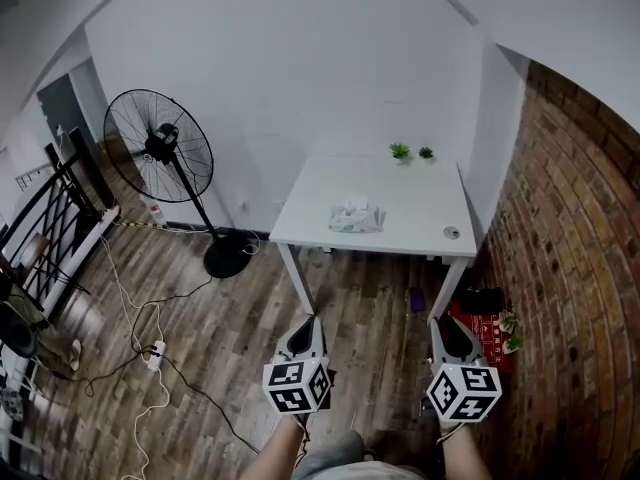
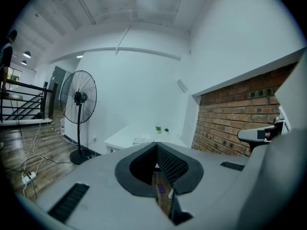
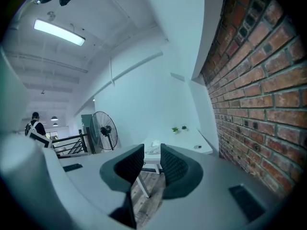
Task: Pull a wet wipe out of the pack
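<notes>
One wipe pack [image 1: 357, 218] on white table [image 1: 425, 200]

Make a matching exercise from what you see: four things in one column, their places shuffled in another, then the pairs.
1 wipe pack
2 small plants
3 fan
4 power strip

A standing on the floor, left of the table
B table's far edge
C lying flat on the floor
D table's middle

Pairs: 1-D, 2-B, 3-A, 4-C

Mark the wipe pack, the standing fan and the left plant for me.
wipe pack [image 1: 357, 218], head view, middle of the pack.
standing fan [image 1: 160, 146], head view, hub of the cage.
left plant [image 1: 400, 151], head view, its leaves.
</notes>
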The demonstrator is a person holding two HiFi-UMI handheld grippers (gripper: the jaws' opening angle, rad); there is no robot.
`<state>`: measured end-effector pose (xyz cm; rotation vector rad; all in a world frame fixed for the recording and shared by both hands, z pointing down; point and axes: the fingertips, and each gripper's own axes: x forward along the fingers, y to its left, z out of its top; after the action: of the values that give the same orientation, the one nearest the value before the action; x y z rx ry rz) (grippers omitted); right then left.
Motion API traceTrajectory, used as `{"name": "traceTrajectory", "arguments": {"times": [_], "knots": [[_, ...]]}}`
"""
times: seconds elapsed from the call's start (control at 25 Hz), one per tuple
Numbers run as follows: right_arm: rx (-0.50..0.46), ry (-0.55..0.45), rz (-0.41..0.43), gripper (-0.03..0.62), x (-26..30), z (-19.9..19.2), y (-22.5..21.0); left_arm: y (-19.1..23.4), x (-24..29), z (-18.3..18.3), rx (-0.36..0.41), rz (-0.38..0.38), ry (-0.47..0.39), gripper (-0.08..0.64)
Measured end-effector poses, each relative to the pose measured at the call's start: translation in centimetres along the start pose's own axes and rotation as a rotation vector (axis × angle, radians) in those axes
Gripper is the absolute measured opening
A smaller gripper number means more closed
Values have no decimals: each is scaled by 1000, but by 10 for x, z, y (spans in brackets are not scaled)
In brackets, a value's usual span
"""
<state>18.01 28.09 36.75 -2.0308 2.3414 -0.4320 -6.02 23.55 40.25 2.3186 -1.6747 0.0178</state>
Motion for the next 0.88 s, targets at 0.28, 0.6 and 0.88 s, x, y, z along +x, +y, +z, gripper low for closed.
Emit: {"name": "traceTrajectory", "arguments": {"times": [0.28,0.6,0.88], "knots": [[2,19,-15,106,20,-5,-10,-7,33,-1,2,-37,8,0],[3,54,-57,106,79,-4,-31,2,107,3,-6,-85,31,0],[0,25,-91,106,147,21,-39,36,171,30,-3,-89,20,0]]}}
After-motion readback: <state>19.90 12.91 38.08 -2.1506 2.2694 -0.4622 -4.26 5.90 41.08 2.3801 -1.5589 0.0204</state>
